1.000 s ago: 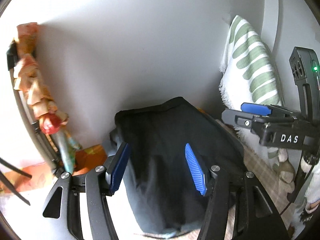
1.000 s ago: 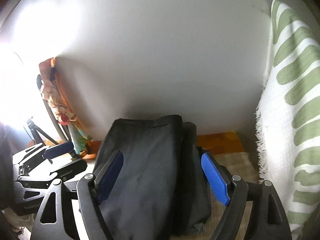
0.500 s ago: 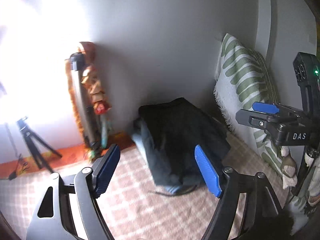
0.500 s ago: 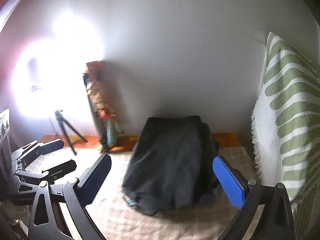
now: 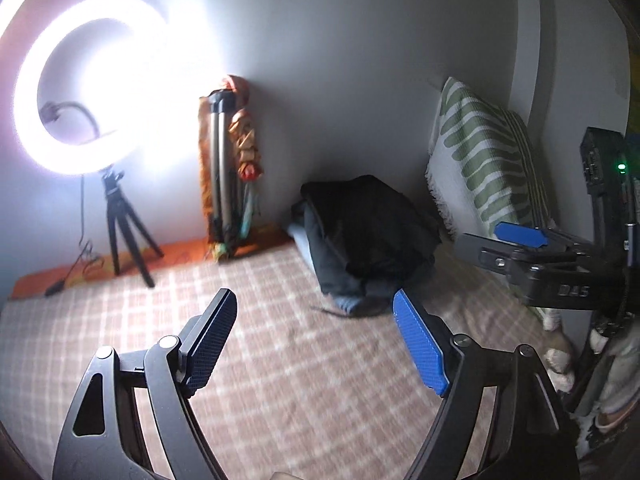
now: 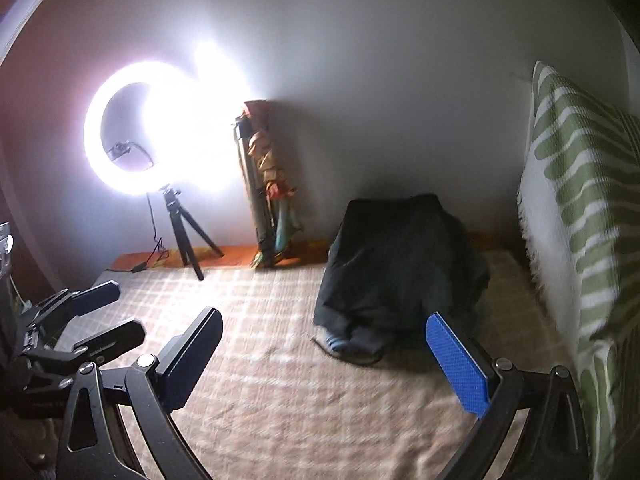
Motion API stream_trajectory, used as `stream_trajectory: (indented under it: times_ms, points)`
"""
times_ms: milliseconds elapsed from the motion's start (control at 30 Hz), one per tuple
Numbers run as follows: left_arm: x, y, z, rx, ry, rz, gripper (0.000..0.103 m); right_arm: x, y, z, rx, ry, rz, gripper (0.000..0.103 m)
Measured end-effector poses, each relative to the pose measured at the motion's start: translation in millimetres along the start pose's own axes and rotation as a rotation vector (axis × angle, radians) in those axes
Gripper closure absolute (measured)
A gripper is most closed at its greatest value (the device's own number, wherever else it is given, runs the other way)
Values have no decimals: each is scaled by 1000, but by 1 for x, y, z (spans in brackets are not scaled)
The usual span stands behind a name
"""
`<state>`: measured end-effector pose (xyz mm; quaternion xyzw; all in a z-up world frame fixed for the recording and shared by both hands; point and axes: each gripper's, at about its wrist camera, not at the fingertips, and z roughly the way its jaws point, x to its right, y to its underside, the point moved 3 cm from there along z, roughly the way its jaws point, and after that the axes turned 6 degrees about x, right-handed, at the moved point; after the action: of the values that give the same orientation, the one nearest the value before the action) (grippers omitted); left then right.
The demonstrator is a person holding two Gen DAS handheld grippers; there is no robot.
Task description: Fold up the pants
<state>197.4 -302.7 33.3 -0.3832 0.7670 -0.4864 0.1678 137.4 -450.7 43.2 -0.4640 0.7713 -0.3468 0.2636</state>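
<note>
Both grippers are held above the checked blanket (image 5: 280,360), tilted downward toward the far wall. The left gripper (image 5: 310,344) is seen with jaws spread and nothing between them; the right gripper (image 6: 324,364) is likewise wide open and empty. The folded pants (image 6: 396,256) are piled by the wall, beside the striped pillow (image 6: 580,200), well apart from both.

The only legible lettering is "DAS", in pale embossed capitals on the black plastic body of the right hand-held gripper (image 5: 516,238), seen from the left wrist view; nothing else bears readable text.
</note>
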Motion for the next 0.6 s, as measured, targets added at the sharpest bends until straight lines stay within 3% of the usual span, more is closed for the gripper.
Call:
stream_trajectory:
  times_ms: [300, 600]
  points:
    - [-8, 41, -28, -17, -17, -4, 22, -25, 41, -14, -18, 24, -14, 0]
    - [-6, 43, -39, 12, -2, -1, 22, -28, 54, -19, 3, 76, -15, 0]
